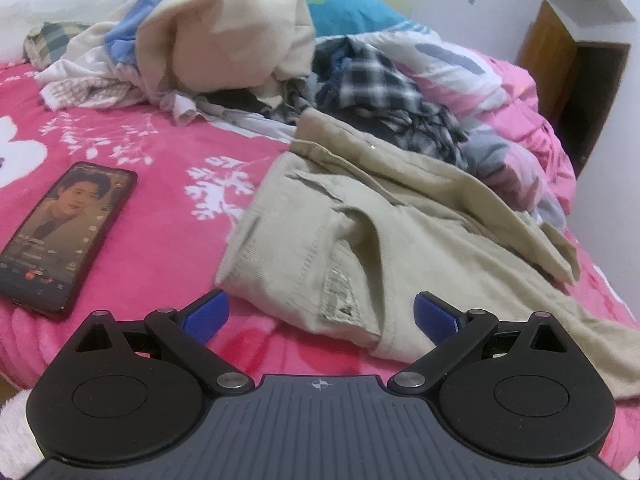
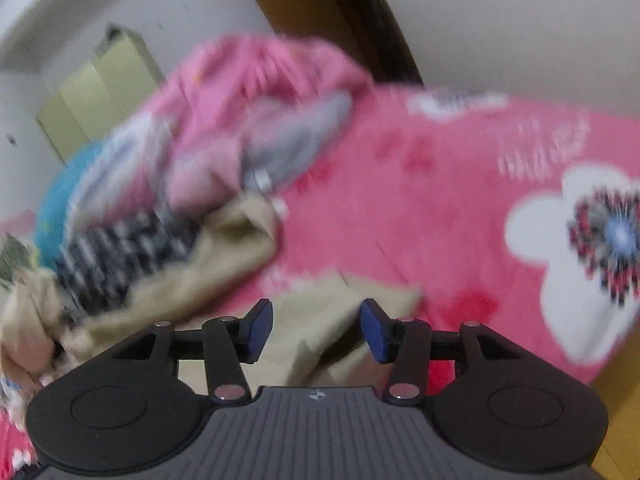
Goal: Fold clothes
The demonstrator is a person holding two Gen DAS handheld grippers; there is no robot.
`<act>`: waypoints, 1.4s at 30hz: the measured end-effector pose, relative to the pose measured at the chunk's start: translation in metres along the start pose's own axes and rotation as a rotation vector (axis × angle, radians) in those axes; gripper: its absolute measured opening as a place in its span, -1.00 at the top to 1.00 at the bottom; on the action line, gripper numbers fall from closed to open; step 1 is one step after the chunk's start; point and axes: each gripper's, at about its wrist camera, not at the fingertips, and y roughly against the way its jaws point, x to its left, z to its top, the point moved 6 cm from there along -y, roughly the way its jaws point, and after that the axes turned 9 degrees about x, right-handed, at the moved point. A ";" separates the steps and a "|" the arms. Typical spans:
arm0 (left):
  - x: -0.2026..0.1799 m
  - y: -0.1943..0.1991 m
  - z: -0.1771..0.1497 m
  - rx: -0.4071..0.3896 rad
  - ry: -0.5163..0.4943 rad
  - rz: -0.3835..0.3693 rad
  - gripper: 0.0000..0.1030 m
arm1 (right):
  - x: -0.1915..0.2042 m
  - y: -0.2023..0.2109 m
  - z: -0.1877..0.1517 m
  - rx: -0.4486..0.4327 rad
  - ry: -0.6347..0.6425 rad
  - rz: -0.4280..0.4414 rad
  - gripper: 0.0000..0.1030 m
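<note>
A pair of beige trousers (image 1: pixel 392 240) lies folded over on the pink flowered bedspread (image 1: pixel 160 208), a white label showing near its front corner. My left gripper (image 1: pixel 322 314) stands open just above that corner, its blue pads wide apart and holding nothing. In the blurred right wrist view the beige trousers (image 2: pixel 224 276) stretch from the lower middle toward the left. My right gripper (image 2: pixel 317 330) hovers over them, open, with cloth showing below the gap but none pinched between the pads.
A heap of unfolded clothes (image 1: pixel 224 40), beige, blue and checked, sits behind the trousers. A phone (image 1: pixel 68 232) with a lit screen lies at the left on the bedspread. A pink quilt (image 1: pixel 532 120) is bunched at the right by the wall.
</note>
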 end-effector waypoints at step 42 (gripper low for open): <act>0.104 0.057 0.027 -0.193 0.139 -0.190 -0.78 | 0.424 -0.116 -0.245 0.369 1.041 0.707 0.72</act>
